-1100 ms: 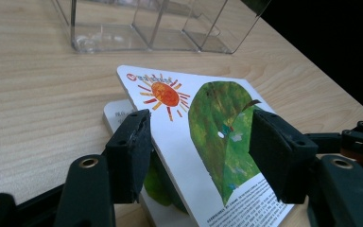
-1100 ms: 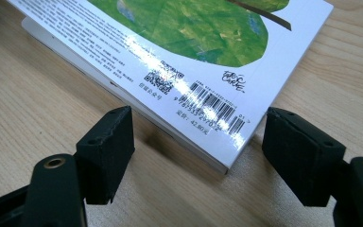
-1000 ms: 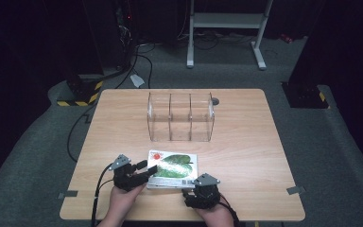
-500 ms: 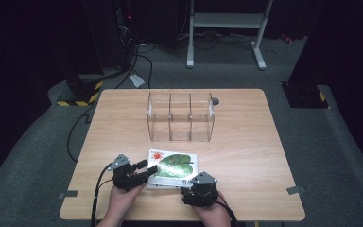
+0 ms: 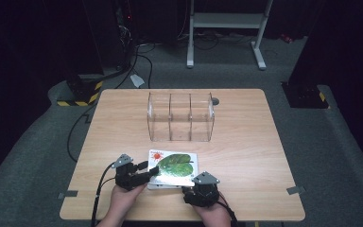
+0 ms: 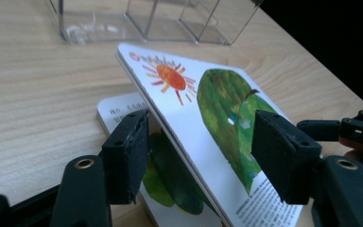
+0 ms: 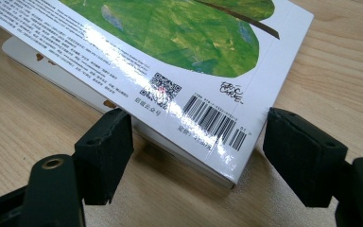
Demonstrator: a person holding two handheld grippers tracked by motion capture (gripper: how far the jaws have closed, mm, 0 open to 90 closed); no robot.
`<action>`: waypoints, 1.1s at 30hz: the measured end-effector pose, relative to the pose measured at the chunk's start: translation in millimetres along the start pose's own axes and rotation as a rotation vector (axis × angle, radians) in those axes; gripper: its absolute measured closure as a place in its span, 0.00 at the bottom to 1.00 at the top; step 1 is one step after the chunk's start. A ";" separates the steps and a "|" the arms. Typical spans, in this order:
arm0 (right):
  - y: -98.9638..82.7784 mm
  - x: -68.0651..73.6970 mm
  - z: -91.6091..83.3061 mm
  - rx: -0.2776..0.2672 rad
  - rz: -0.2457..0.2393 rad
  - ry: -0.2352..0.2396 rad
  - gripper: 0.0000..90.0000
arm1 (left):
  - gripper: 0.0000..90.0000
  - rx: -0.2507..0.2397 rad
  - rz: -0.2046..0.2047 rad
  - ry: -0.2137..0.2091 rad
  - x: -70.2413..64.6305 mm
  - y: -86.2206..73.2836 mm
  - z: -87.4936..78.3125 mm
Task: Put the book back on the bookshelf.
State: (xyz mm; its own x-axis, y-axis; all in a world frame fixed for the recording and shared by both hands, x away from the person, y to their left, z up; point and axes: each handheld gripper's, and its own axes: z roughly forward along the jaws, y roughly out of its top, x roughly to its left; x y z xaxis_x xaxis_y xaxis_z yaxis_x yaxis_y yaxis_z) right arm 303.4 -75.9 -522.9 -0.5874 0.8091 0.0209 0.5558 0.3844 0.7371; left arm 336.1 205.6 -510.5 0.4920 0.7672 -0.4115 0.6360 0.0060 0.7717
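The book's (image 6: 203, 109) lifted cover stands between the left gripper's (image 6: 201, 156) parted jaws (just opening); right gripper (image 7: 196, 156) gapes at its corner.

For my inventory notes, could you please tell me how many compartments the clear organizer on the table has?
3: the clear organizer holds a left, a middle and a right compartment side by side, beyond the picture book.

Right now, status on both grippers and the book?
Left gripper open, straddling the raised cover. Right gripper open at the book corner by the barcode. Clear organizer beyond, nothing blocking.
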 end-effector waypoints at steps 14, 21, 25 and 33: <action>-0.8 -1.1 -1.4 0.010 0.003 0.012 0.28 | 0.54 0.063 0.054 -0.072 0.1 5.2 7.2; -2.2 -3.4 -4.1 -0.001 0.002 0.031 0.29 | 0.62 0.057 0.075 -0.097 2.8 6.2 3.6; -2.4 -6.4 -11.4 -0.026 0.013 0.033 0.31 | 0.63 0.047 0.089 -0.104 1.8 6.3 1.7; 2.0 -18.2 -18.4 -0.062 0.047 0.029 0.32 | 0.68 0.011 0.139 -0.117 -1.4 7.3 -2.2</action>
State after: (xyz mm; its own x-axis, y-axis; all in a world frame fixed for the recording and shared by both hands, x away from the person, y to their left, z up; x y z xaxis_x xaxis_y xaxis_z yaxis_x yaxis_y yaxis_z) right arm 304.4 -98.0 -509.3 -0.5788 0.8120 0.0752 0.5461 0.3175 0.7752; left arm 338.8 206.0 -503.3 0.6411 0.6801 -0.3556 0.5631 -0.1019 0.8201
